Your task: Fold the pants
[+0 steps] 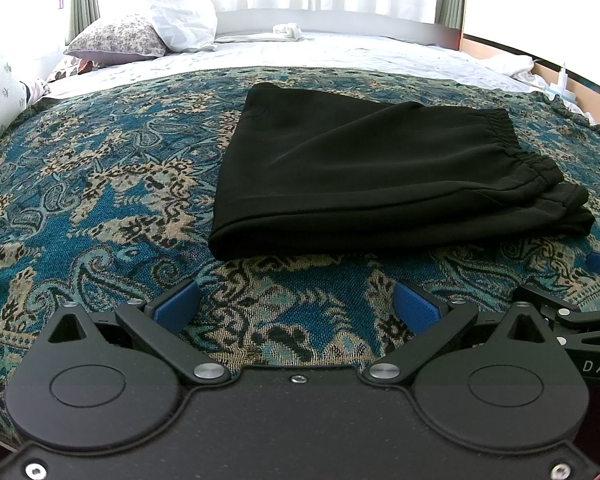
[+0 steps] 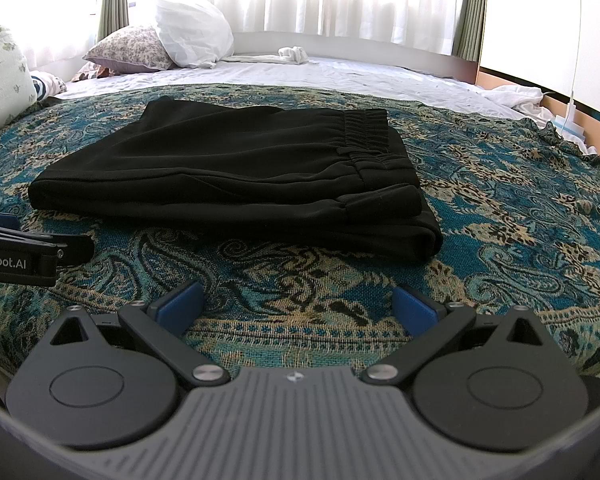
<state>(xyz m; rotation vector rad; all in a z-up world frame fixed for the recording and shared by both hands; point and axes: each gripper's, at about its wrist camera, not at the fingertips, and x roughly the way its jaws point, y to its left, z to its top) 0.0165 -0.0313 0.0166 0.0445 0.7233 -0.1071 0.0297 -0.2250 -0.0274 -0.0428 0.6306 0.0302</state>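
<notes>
pants | folded stack, mid bed, waistband toward R edge | L grip jaws apart, empty | R grip same | step: fold looks done | next: prob. retreat/tidy edges

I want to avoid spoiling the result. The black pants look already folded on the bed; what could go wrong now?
1. The folded black pants are a loose stack with the elastic waistband on top; another grab may pull the layers apart.
2. Both the left gripper and the right gripper are open and low over the patterned bedspread, so closing may catch that cloth.
</notes>
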